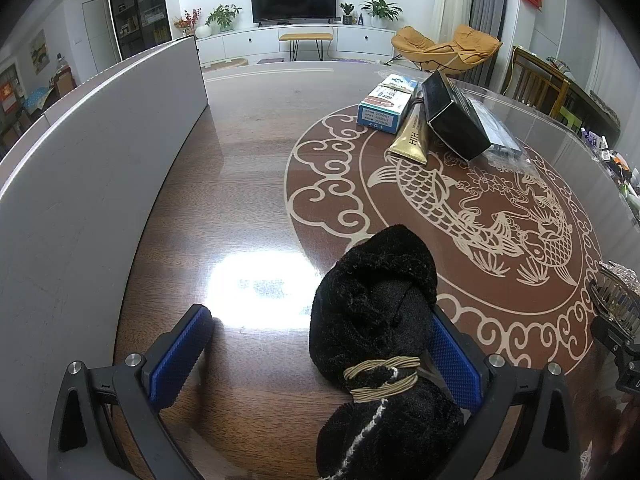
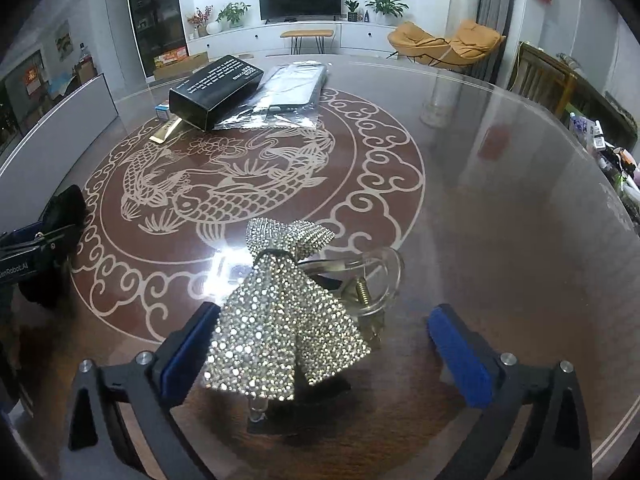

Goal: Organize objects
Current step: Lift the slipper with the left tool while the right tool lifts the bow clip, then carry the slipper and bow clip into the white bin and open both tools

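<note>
My right gripper (image 2: 320, 352) stands wide open around the rhinestone hair clip (image 2: 288, 320), holding nothing; closing off-centre may flick it. My left gripper (image 1: 320, 364) looks open beside the black cloth bundle (image 1: 372, 320).

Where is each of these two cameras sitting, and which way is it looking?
Left wrist view: mounted on the left claw, looking forward and down over the table; its blue pads frame a black fuzzy bundle.
Right wrist view: mounted on the right claw, looking the same way; its open pads flank a rhinestone bow clip.
Shared: both see the black box, the fish pattern and the TV; each glimpses the other claw.
</note>
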Demonstrator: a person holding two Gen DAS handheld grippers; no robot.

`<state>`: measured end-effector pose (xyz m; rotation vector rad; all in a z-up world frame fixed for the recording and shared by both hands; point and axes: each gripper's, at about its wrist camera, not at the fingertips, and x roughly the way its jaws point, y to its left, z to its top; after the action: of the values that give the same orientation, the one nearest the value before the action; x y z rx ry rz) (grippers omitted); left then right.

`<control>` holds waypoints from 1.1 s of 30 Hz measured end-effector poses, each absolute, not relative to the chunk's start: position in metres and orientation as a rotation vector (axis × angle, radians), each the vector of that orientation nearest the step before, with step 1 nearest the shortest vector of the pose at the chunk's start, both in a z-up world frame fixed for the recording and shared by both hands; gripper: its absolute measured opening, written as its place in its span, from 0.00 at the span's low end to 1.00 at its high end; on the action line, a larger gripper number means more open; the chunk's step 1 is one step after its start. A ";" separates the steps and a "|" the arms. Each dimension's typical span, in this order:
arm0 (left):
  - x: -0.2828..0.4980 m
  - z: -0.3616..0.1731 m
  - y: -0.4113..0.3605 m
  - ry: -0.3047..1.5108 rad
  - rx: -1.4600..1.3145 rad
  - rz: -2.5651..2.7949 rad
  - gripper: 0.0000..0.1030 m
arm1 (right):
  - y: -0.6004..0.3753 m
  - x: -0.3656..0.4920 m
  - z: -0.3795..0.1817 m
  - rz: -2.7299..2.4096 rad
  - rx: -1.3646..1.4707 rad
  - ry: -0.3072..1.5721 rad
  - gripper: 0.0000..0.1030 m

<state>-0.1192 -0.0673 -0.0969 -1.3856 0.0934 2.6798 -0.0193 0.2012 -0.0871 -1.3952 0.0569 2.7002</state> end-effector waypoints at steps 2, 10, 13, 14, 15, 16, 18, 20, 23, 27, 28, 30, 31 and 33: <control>-0.119 -0.097 -0.067 0.093 -1.386 2.680 1.00 | 0.201 -0.019 -0.087 2.700 -1.396 0.056 1.00; -0.118 -0.096 -0.069 0.112 -1.374 2.630 1.00 | 0.201 -0.019 -0.087 2.701 -1.395 0.056 1.00; -0.117 -0.093 -0.075 0.093 -1.397 2.556 1.00 | 0.201 -0.019 -0.087 2.701 -1.395 0.056 1.00; -0.117 -0.092 -0.076 0.082 -1.425 2.537 1.00 | 0.201 -0.019 -0.087 2.701 -1.395 0.055 1.00; -0.120 -0.091 -0.076 0.094 -1.463 2.512 1.00 | 0.201 -0.019 -0.087 2.701 -1.396 0.055 1.00; -0.122 -0.092 -0.075 0.116 -1.506 2.500 1.00 | 0.201 -0.019 -0.087 2.702 -1.396 0.058 1.00; -0.126 -0.093 -0.072 0.143 -1.573 2.538 1.00 | 0.202 -0.020 -0.086 2.708 -1.407 0.054 1.00; -0.125 -0.093 -0.071 0.104 -1.618 2.562 1.00 | 0.203 -0.025 -0.085 2.716 -1.471 0.024 1.00; -0.121 -0.093 -0.062 0.120 -1.590 2.545 0.88 | 0.206 -0.039 -0.083 2.678 -1.644 0.004 1.00; -0.107 -0.086 -0.051 0.188 -1.403 2.560 0.30 | 0.209 -0.042 -0.071 2.724 -1.676 0.015 0.49; -0.104 -0.086 -0.051 0.157 -1.384 2.545 0.30 | 0.209 -0.042 -0.070 2.723 -1.695 0.032 0.49; -0.096 -0.083 -0.054 0.063 -1.347 2.517 0.30 | 0.212 -0.033 -0.063 2.749 -1.690 0.124 0.49; -0.089 -0.080 -0.056 0.018 -1.327 2.508 0.30 | 0.212 -0.027 -0.059 2.768 -1.676 0.166 0.49; -0.077 -0.071 -0.061 -0.067 -1.285 2.503 0.30 | 0.212 -0.013 -0.055 2.794 -1.659 0.258 0.49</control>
<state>-0.0766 -0.0607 -0.0711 -1.2847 -0.0671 2.5031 -0.0130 0.2121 -0.0548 -1.6592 0.2583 2.7944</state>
